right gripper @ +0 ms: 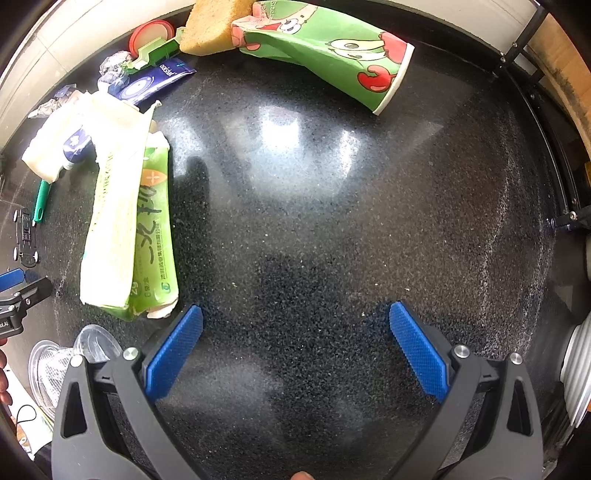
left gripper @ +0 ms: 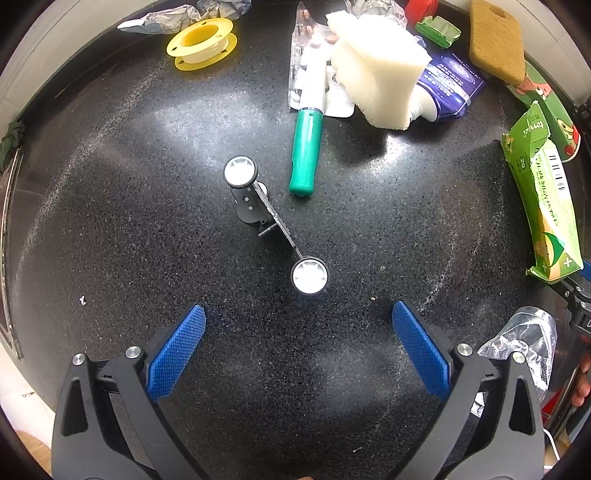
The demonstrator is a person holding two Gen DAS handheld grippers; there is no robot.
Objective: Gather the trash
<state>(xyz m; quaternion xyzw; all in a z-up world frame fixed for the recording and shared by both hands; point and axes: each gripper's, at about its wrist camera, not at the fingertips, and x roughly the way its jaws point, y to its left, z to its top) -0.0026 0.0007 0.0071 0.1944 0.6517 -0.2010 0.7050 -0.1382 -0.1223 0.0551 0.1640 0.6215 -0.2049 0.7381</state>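
Note:
My left gripper (left gripper: 298,314) is open and empty above the black counter, just short of a broken toy car chassis (left gripper: 271,221) with white wheels. Beyond it lie a green-handled tool (left gripper: 306,155), a white foam block (left gripper: 376,66), a blister pack (left gripper: 314,48), a blue pouch (left gripper: 454,81) and a yellow spool (left gripper: 201,44). My right gripper (right gripper: 295,314) is open and empty over bare counter. A torn green carton (right gripper: 129,229) lies to its left, also showing in the left wrist view (left gripper: 543,206). A crushed green paper cup (right gripper: 332,51) lies at the back.
A brown sponge (left gripper: 496,40) and a red lid (right gripper: 151,33) sit by the back wall. Crumpled foil (left gripper: 166,18) lies at the back left. A clear plastic cup (right gripper: 96,343) stands at the counter's front edge between the grippers. The counter's right edge (right gripper: 554,147) drops off.

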